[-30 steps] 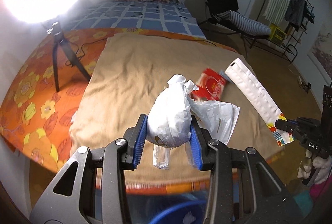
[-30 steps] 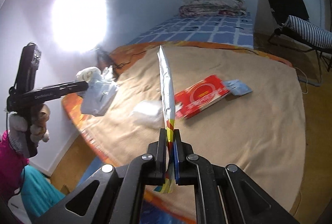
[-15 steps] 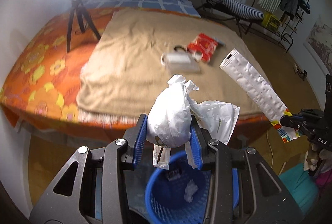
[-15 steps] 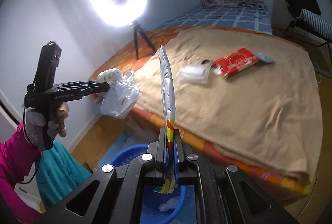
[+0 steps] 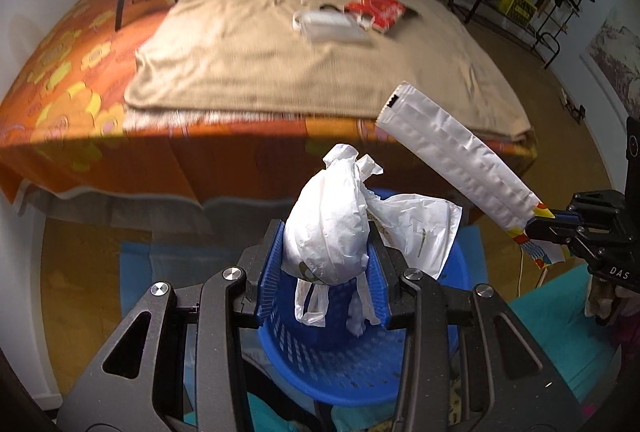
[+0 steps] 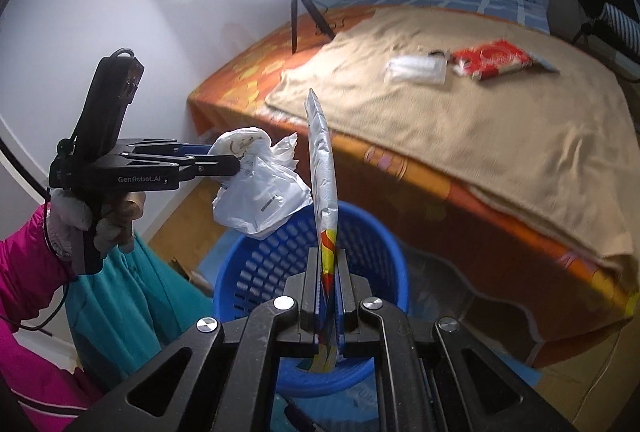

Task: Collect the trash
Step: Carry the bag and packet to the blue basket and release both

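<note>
- Bed (image 5: 280, 71) w/ tan blanket: soft surface, near edge drops just behind the basket; red packet (image 5: 374, 9) and clear plastic pack (image 5: 332, 25) lie mid-bed, touching or nearly so, well apart from both tongs.
- Blue basket (image 6: 280, 256): open top on the floor beside the bed, room above its rim for a straight drop.
- White plastic bag (image 5: 332, 228): light, soft, crumpled; left tongs (image 5: 324, 272) clamped round its bunched middle, loose ends dangling over the basket. Prob. slippery; bunch is the best hold.
- Long white pouch (image 5: 460, 159): light, semi-stiff, flat; right tongs (image 6: 329, 296) closed tight on its coloured end, above the basket.
</note>
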Motion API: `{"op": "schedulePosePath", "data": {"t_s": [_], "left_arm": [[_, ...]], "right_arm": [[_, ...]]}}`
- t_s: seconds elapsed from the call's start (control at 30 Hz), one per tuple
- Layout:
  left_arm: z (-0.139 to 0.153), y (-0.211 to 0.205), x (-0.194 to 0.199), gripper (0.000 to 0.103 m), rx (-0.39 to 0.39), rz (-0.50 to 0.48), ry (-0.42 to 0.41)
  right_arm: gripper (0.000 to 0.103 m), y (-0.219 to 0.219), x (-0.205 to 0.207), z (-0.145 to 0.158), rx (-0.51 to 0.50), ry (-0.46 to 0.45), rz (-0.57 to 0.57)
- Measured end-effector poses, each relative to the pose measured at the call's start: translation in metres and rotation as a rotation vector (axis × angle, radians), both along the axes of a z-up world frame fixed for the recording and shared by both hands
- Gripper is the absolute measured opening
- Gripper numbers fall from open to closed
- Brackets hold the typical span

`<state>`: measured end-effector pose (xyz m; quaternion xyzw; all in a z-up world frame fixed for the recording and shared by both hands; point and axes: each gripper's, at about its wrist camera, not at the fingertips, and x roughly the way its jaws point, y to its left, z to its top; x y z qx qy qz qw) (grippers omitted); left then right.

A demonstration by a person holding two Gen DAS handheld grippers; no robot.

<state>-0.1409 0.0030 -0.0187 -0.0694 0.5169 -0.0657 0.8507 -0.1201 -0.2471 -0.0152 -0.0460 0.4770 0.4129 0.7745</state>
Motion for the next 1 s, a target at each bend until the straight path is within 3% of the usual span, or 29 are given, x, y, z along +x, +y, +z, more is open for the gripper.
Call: {"op": "schedulePosePath", "data": {"t_s": [0.43,0.57,0.63,0.77,0.83,1.0], "left_arm": [[-0.029,-0.009,-0.022,0.039,0.024,-0.045,0.084],[-0.031,-0.008,-0.022,0.054,0.024,-0.037,0.098],[-0.03,-0.008,-0.022,0.056,0.023,-0.036,0.092],[-0.029,-0.007,-0.022,0.06,0.023,-0.028,0.09],[-0.03,-0.007,-0.021,0.06,0.022,-0.026,0.092],[-0.03,-0.005,-0.019,0.06,0.023,-0.023,0.092]], "right_arm": [[0.003,0.008,-0.021,-0.03,-0.039,0.058,0.04],[0.009,0.011,-0.023,-0.032,-0.045,0.059,0.048],[0.024,0.012,-0.022,-0.031,-0.043,0.053,0.043],[0.034,0.009,-0.022,-0.027,-0.039,0.041,0.028],[0.05,0.007,-0.021,-0.027,-0.042,0.038,0.012],[0.067,0.006,-0.019,-0.026,-0.056,0.022,-0.01]]}}
